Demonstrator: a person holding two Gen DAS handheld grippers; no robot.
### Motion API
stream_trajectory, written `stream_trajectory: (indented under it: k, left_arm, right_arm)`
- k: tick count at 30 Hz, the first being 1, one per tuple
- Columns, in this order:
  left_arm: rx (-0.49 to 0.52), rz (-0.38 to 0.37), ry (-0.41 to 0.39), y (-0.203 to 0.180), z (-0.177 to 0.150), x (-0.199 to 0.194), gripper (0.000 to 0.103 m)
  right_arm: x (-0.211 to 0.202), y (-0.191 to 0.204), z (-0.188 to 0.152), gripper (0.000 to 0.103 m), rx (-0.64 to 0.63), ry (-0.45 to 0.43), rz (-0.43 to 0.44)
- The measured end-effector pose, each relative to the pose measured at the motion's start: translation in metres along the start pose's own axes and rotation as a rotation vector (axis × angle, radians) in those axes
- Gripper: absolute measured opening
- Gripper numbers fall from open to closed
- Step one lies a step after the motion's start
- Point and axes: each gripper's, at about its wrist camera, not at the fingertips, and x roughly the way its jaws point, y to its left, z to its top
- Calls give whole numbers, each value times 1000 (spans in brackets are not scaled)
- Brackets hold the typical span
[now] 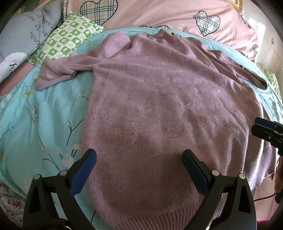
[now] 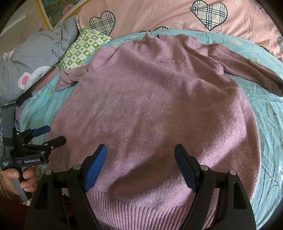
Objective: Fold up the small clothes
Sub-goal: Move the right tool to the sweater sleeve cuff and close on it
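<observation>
2 grippers hover over a pink sweater (image 1: pixel 159 106) that lies spread flat, front up, on a turquoise flowered bedsheet (image 1: pixel 44 109). The left gripper (image 1: pixel 139 157) sits above the lower part of the sweater near its ribbed hem (image 1: pixel 150 219), its blue-padded fingers (image 1: pixel 83 173) spread wide apart and holding nothing. The right gripper (image 2: pixel 140 154) hangs over the same lower area, just above the hem, and its fingers (image 2: pixel 95 168) are likewise parted with nothing between them. From the right wrist view, the left gripper shows at the sweater's left edge, held by a hand (image 2: pixel 19 178), its fingers apart. The sweater's collar (image 2: pixel 150 41) points away toward a pink duvet with plaid hearts (image 2: pixel 176 16). 1 sleeve (image 1: pixel 58 74) lies out to the left with its cuff bunched, and the other sleeve (image 2: pixel 256 74) stretches to the right across the sheet. 1 small button (image 2: pixel 173 61) shows on the chest. A green checked pillow (image 1: pixel 69 39) and a grey printed cushion (image 2: pixel 35 53) rest beside the left sleeve, at the far left of the bed.
</observation>
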Motion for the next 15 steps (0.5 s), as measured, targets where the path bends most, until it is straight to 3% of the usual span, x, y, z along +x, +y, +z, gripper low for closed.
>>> stream_trajectory:
  k: [8, 15]
  left_arm:
    - [43, -1, -21, -4, 15, 3, 98]
    - [86, -9, -49, 4, 58, 6, 98]
  right_arm:
    - [1, -9, 11, 79, 4, 12, 6]
    - [3, -27, 50, 79, -22, -3, -4]
